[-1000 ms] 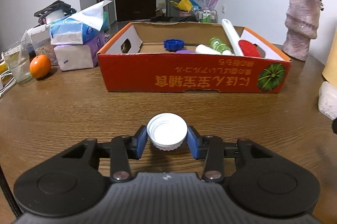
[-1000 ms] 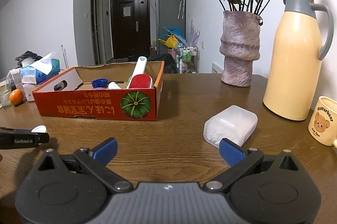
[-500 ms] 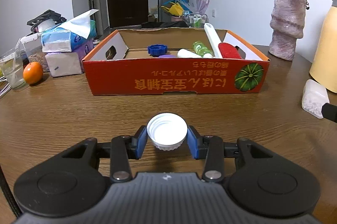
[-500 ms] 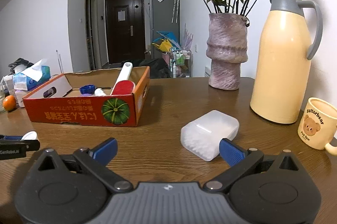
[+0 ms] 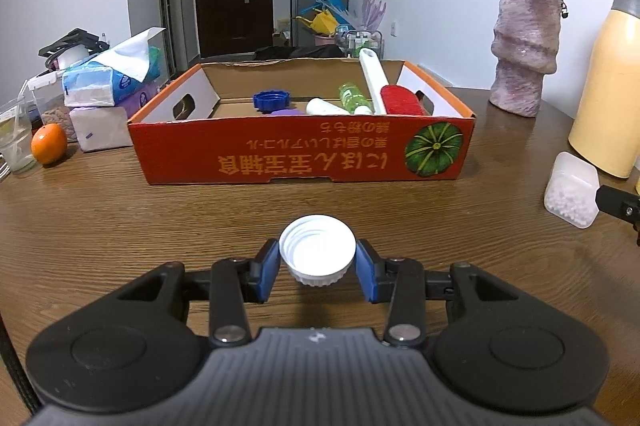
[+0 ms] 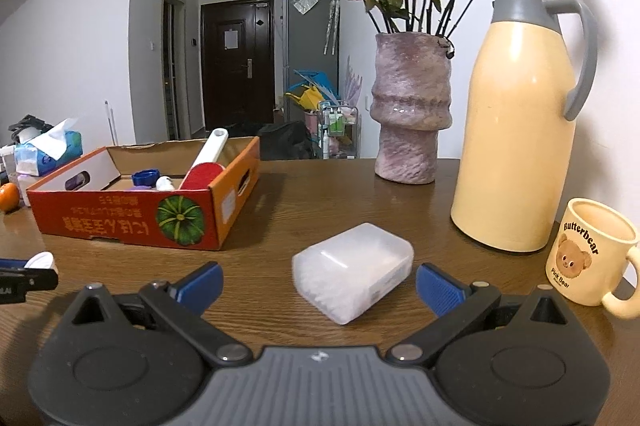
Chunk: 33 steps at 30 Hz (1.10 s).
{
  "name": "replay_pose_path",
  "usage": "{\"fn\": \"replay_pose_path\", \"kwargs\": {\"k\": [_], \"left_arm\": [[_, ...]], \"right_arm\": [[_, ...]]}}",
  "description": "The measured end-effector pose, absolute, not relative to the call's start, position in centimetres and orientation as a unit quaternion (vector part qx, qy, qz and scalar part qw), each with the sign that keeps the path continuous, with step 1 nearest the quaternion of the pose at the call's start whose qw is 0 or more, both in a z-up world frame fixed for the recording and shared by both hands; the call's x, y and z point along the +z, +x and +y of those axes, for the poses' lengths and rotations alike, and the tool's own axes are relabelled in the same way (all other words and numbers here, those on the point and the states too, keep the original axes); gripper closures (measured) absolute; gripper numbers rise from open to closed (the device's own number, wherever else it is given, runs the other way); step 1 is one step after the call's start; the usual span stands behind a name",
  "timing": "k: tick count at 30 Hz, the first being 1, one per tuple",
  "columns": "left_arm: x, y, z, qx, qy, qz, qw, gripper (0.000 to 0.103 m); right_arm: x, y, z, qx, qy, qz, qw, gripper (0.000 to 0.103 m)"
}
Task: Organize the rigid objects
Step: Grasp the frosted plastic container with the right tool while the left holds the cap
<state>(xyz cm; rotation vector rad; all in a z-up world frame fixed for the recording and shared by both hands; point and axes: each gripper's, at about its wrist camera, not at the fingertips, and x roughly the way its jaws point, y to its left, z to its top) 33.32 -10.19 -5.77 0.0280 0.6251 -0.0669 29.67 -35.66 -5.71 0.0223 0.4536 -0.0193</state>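
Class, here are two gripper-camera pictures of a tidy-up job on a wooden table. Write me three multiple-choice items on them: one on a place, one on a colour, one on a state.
1. Where does the translucent plastic box lie?
A. in the cardboard box
B. on the table, between the right gripper's open fingers
C. on the tissue packs

2. What colour is the cap held by the left gripper?
A. white
B. blue
C. green

3. How is the right gripper?
A. shut on the mug
B. shut on nothing
C. open

Answers: B, it sits on the wood ahead of the spread blue pads; A, its threaded inside shows white; C, the pads stand wide apart, clear of the box.
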Motion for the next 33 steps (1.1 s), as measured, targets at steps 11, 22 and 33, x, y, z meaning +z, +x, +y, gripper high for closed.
{"fn": "replay_pose_path", "kwargs": {"k": [11, 22, 33], "left_arm": [[-5.9, 33.7, -13.1, -0.037, 0.014, 0.31, 0.95, 0.062], [-6.2, 34.5, -15.8, -0.036, 0.014, 0.314, 0.949, 0.062], [-6.5, 36.2, -16.3, -0.023, 0.004, 0.321, 0.947, 0.062]], "right_arm": [[-7.0, 31.6, -38.7, 0.023, -0.02, 0.249, 0.968, 0.0], [-8.2, 34.6, -40.1, 0.068, -0.061, 0.269, 0.959, 0.0], [-9.1, 38.3, -40.4, 0.106, -0.069, 0.291, 0.948, 0.0]]}}
